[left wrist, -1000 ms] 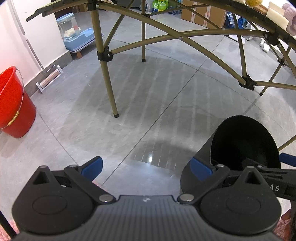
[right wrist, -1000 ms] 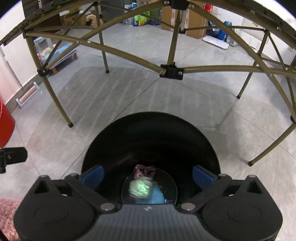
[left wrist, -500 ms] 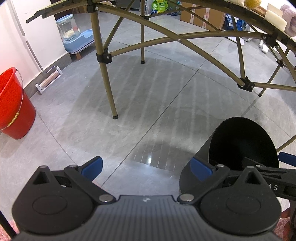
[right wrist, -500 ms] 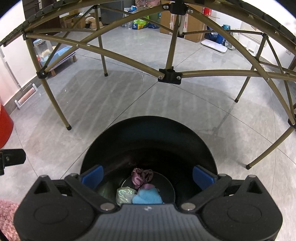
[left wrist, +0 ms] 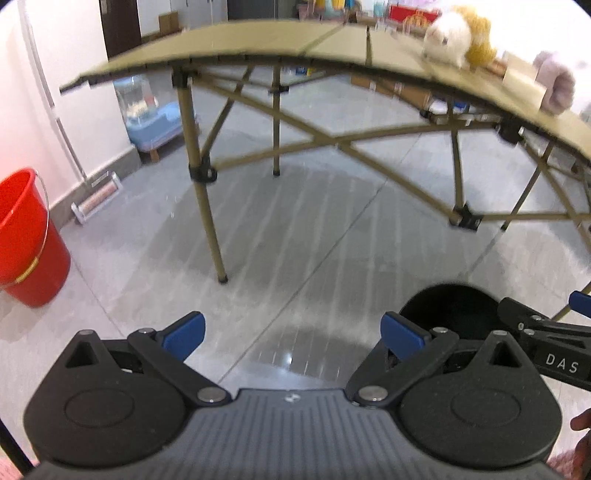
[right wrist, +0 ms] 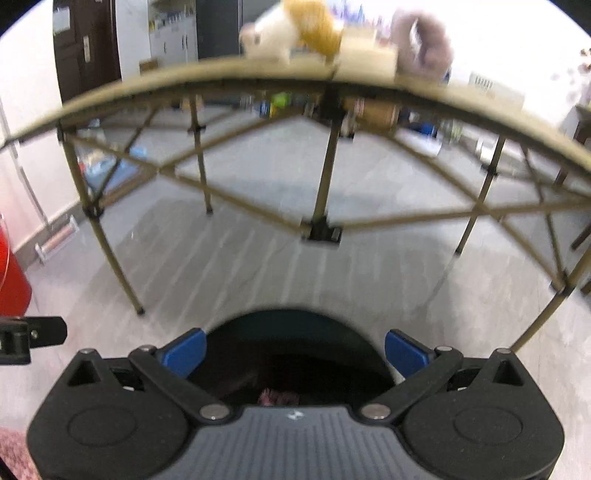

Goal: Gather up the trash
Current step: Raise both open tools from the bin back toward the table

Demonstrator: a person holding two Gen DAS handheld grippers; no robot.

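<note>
Currently, left gripper (left wrist: 291, 332): blue-tipped fingers spread wide with nothing between them, held low over the grey tiled floor (left wrist: 295, 236).
Right gripper (right wrist: 293, 350): jaws likewise wide apart and empty, poised directly above the mouth of the black cylindrical trash bin (right wrist: 295, 343); in the left wrist view its black body reaches in from the right edge (left wrist: 543, 332).
Trash bin position: standing on the floor in front of the table, just right of the left gripper (left wrist: 454, 310).
Trash inside the bin: a crumpled pinkish-purple scrap (right wrist: 279, 397) shows at the bottom, mostly hidden by the gripper body; anything else in there cannot be made out.
Folding table: olive-tan slatted top on a crossed-strut frame (left wrist: 280, 40), arching across both views.
Table load: a white and yellow plush toy (right wrist: 291, 31), a pale cream block (right wrist: 365, 61) and a mauve fluffy roll (right wrist: 424, 40) sit along the near edge, all blurred.
Red plastic bucket (left wrist: 26, 236): on the floor at far left, near the white wall, well apart from the bin.
Person: part of a hand shows at the lower right edge (left wrist: 583, 435).
</note>
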